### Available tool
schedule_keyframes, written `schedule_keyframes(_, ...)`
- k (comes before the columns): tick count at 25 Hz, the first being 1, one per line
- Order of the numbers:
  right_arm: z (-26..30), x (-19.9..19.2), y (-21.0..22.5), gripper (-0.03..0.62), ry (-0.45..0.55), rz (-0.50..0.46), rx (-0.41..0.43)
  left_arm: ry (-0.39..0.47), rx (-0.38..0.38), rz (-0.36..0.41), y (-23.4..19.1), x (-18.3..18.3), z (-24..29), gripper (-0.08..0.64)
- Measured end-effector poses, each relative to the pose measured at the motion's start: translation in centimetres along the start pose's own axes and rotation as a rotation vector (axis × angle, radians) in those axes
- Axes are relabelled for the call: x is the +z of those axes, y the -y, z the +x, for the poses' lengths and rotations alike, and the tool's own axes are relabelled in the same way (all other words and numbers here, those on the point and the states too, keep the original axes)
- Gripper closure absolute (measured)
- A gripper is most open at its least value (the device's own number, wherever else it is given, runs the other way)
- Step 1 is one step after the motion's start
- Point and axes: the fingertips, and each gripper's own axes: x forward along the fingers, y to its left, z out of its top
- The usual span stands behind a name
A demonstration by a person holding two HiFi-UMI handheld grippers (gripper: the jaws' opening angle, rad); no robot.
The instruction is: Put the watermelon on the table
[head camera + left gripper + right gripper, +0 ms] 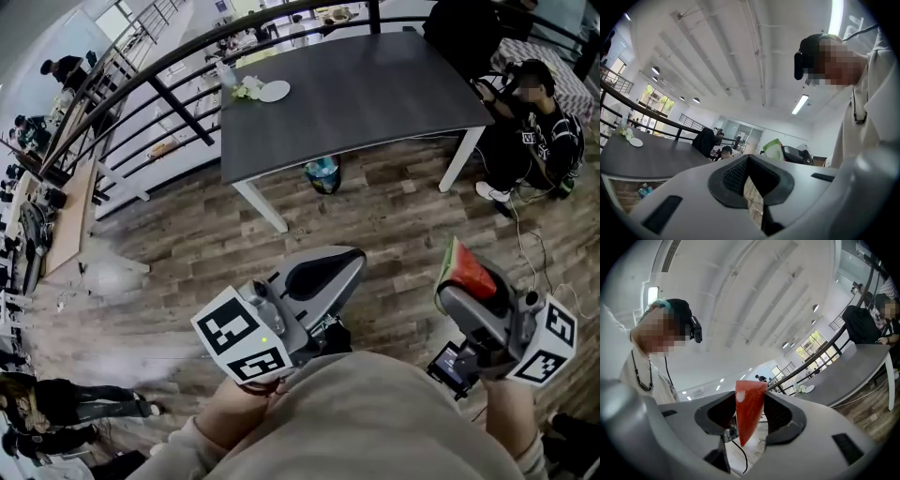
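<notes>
Two views show rind (447, 266) on watermelon (473, 273) clamped by right tongs (750, 401); left tongs (748, 161) closed.

In the head view the right claw (464, 295) hides the lower part of the watermelon slice (472, 272). Things beside the plate (274, 91) on the tabletop (356, 94) are too small to tell.

A beige top (375, 417) is worn; the left gripper (328, 267) and right gripper (466, 289) are moulded grey, with black-and-white marker cubes (242, 339).
</notes>
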Motion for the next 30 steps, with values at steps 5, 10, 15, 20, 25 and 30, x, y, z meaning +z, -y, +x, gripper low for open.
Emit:
schedule_keyframes(5,5.7,1.9,1.8,0.396,-0.005,-0.012,-0.027,-0.019,-0.031,-0.01,-5.5,2.2,-0.6,0.558)
schedule_keyframes(10,13.4,2.6,2.3,0.396,-0.055,-0.023,0.005,-0.015,-0.01,0.041,-10.5,4.9,-3.0,0.558)
schedule_keyframes(15,20.5,2.5,3.8,0.396,-0.085,0.001,0.078,0.005,0.066,0.016,-16.0,5.7,-6.1,0.558)
schedule_keyframes(20,26.8,2.8,4.8,0.396,-0.153,0.035,0.152,0.024,0.159,-0.011,-19.9,7.1,-8.8,0.558)
schedule_keyframes(25,31.9,2.6,6.8,0.396,-0.214,0.048,0.223,0.054,0.25,-0.028,-23.8,7.6,-10.4,0.558)
schedule_keyframes(30,35.6,3.3,10.6,0.396,-0.247,0.055,0.298,0.078,0.322,-0.014,-28.7,8.4,-8.9,0.558)
